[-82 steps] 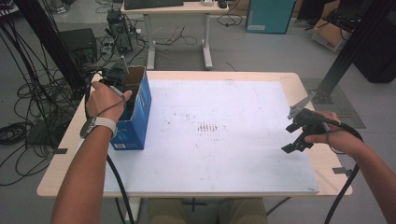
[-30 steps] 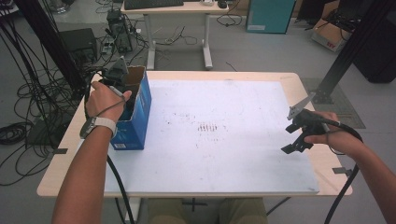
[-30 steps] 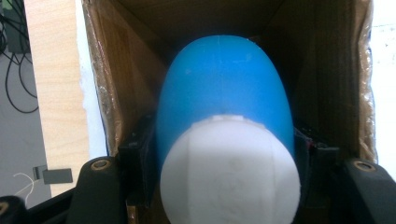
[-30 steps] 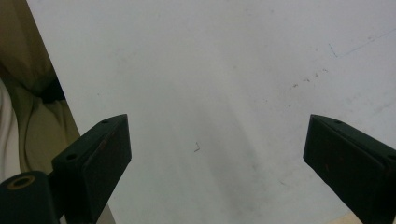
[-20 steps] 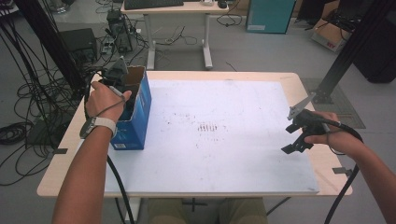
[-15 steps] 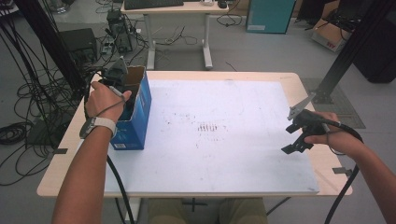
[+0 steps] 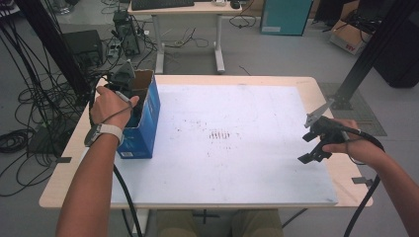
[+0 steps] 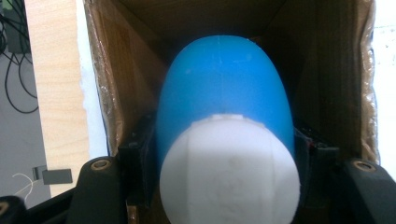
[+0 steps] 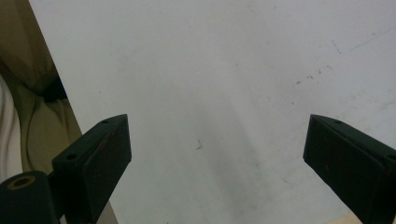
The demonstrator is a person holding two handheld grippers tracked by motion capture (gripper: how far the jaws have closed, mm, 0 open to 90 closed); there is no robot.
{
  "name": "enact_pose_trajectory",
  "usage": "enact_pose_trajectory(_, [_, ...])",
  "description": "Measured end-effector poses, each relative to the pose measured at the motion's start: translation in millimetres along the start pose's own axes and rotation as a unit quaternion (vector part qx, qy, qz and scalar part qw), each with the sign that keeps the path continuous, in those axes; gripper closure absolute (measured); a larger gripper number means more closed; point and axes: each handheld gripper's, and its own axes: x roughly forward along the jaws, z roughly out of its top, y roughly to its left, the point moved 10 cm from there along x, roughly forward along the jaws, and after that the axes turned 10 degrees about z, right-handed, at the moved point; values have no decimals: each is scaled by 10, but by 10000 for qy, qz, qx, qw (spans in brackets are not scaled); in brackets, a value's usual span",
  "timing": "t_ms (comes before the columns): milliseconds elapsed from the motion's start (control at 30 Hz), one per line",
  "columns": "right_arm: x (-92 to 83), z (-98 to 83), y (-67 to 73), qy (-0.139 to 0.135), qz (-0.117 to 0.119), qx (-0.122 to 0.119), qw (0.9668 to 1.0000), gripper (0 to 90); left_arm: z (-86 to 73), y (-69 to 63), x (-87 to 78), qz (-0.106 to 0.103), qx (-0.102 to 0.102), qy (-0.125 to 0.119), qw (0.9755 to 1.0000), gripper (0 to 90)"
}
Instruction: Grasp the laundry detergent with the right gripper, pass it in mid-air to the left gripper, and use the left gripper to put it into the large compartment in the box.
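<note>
A blue bottle [image 8: 224, 98] with a white cap [image 8: 229, 170] points into an open cardboard box with blue sides [image 7: 143, 116] at the table's left edge. My left gripper [image 8: 224, 140] is shut on the bottle, a black pad pressing on each side of it. From above, my left gripper [image 7: 129, 101] reaches down into the box, its fingertips hidden by the hand. My right gripper [image 7: 312, 148] hovers above the white mat [image 7: 237, 138] near the right edge. In the right gripper view, the right gripper [image 9: 219, 140] stands open with nothing between its jaws.
The box's brown inner walls [image 8: 116, 88] close in around the bottle. The wooden table edge [image 7: 341, 175] runs right of the mat. A desk [image 7: 183, 7], cables [image 7: 29, 103] and dark frame posts [image 7: 370, 49] stand on the floor beyond.
</note>
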Motion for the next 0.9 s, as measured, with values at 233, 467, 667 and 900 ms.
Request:
enact_pose_trajectory(233, [-2,0,4,11,-7,57,10000,76,6,3,11,35,-24,-73,10000,374])
enact_pose_trajectory(467, [3,2,5,22,9,5,10000,77,6,3,10,36,-16,-73,10000,373])
enact_pose_trajectory(667, [4,5,5,13,4,15,10000,77,8,3,11,38,-17,-75,10000,373])
enact_pose_trajectory(900, [2,5,3,10,2,18,10000,76,9,4,13,36,-27,-80,10000,373])
